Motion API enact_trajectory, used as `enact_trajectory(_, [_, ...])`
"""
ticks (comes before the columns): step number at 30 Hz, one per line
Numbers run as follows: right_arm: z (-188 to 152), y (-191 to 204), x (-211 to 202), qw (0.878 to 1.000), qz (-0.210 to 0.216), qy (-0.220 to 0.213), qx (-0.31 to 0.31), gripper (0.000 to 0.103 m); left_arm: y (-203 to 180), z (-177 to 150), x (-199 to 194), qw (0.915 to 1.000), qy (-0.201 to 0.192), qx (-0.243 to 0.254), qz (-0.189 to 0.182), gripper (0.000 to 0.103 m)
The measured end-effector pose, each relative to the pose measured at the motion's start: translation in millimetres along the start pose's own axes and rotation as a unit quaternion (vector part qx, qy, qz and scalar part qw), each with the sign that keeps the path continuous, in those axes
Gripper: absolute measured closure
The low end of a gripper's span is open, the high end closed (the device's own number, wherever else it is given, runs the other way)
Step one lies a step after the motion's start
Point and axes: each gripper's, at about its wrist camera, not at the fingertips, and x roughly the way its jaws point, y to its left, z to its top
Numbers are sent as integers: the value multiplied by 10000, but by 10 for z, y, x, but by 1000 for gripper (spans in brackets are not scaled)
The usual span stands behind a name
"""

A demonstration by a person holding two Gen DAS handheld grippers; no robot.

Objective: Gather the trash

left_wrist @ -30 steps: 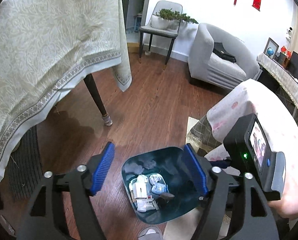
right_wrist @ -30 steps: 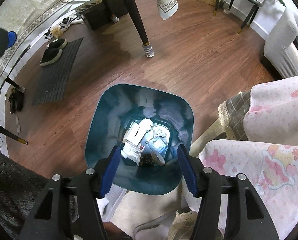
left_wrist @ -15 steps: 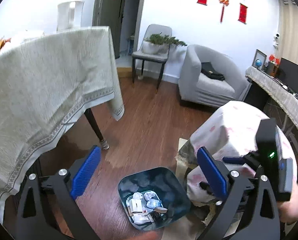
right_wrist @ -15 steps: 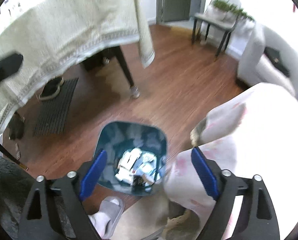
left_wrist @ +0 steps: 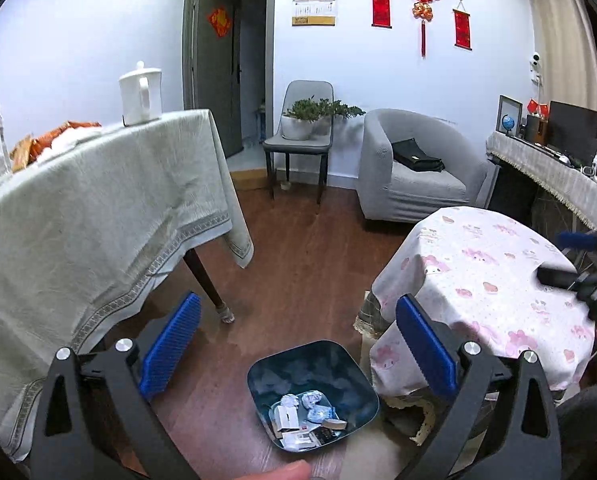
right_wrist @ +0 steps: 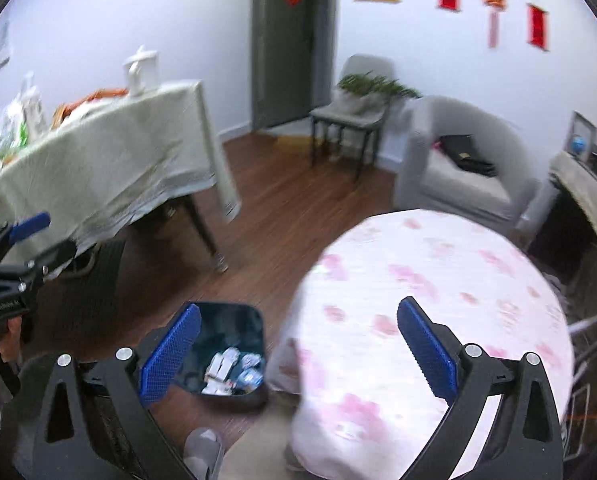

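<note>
A dark teal trash bin (left_wrist: pixel 314 376) stands on the wood floor beside the round table, with several white wrappers and small boxes (left_wrist: pixel 304 420) in its bottom. It also shows in the right wrist view (right_wrist: pixel 234 332). My left gripper (left_wrist: pixel 298 348) is open and empty, raised well above the bin. My right gripper (right_wrist: pixel 298 350) is open and empty, raised above the bin and the round table's edge. The right gripper shows at the far right of the left wrist view (left_wrist: pixel 582 264).
A round table with a pink-patterned cloth (left_wrist: pixel 494 280) stands right of the bin. A large table with a grey-green cloth (left_wrist: pixel 86 216) holds a white kettle (left_wrist: pixel 140 94), bottle and snack bags. A grey armchair (left_wrist: pixel 414 172) and a chair (left_wrist: pixel 302 136) stand at the back.
Both grippers have lifted up and away from the bin and tilted toward the room. Both jaws have opened wider. The bin looks smaller and lower in both views.
</note>
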Motion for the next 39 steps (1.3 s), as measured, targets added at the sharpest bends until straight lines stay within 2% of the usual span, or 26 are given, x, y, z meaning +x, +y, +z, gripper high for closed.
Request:
enact_trajectory(3, [-136,-238,-235,9990,-159,-306,285,4,-59,-57,-73,9999,-109,-35,-2,3])
enact_trajectory(8, [-494,-558,-531,9947,-421,-703,614,4,-173,-243,-69,10000,-44,-80,-28,3])
enact_trajectory(13, [-866,-755,-703,9901,-683,-912,820,4,-269,-424,0,9998,128,-139,-86,3])
enact_trajectory(18, [-1194,-909,-769,9880,-834,-931,907,4,-338,-557,84,9996,241,-146,-97,3])
enact_trajectory(24, [-1308,-961,-683,9895,-741,-828,920,4,-410,-616,115,9997,242,-69,-63,3])
enact_trajectory(32, [-1289,-771,-634,9951,-377,-809,424,4,-520,-667,114,9994,317,131,-67,3])
enact_trajectory(39, [-1285,-715,-656,9953,-361,-826,351,4,-538,-674,108,9993,308,199,-117,3])
